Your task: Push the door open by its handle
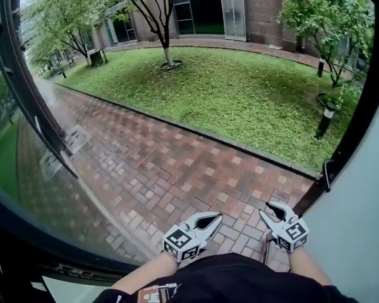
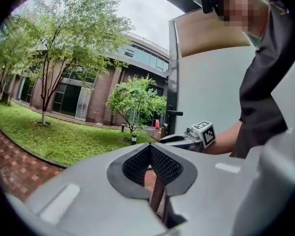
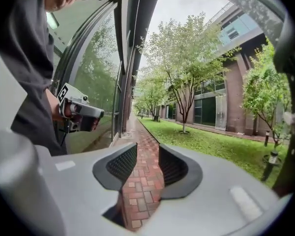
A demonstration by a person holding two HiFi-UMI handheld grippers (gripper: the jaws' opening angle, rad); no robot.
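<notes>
The door (image 1: pixel 360 219) is a pale grey panel at the right, swung open onto a brick path. Its dark lever handle (image 1: pixel 328 172) sticks out from the door's edge, up and to the right of both grippers. In the left gripper view the door (image 2: pixel 206 92) and the handle (image 2: pixel 174 113) show beyond the right gripper. My left gripper (image 1: pixel 218 216) (image 2: pixel 150 147) is shut, its tips touching with nothing between them. My right gripper (image 1: pixel 270 208) (image 3: pixel 147 151) is open and holds nothing. It hangs short of the handle and touches neither the handle nor the door.
A dark-framed glass wall (image 1: pixel 25 106) runs along the left of the doorway. A red brick path (image 1: pixel 177 163) leads out ahead, with a lawn (image 1: pixel 240 93), trees and a brick building behind. A short lamp post (image 1: pixel 325 118) stands on the grass at the right.
</notes>
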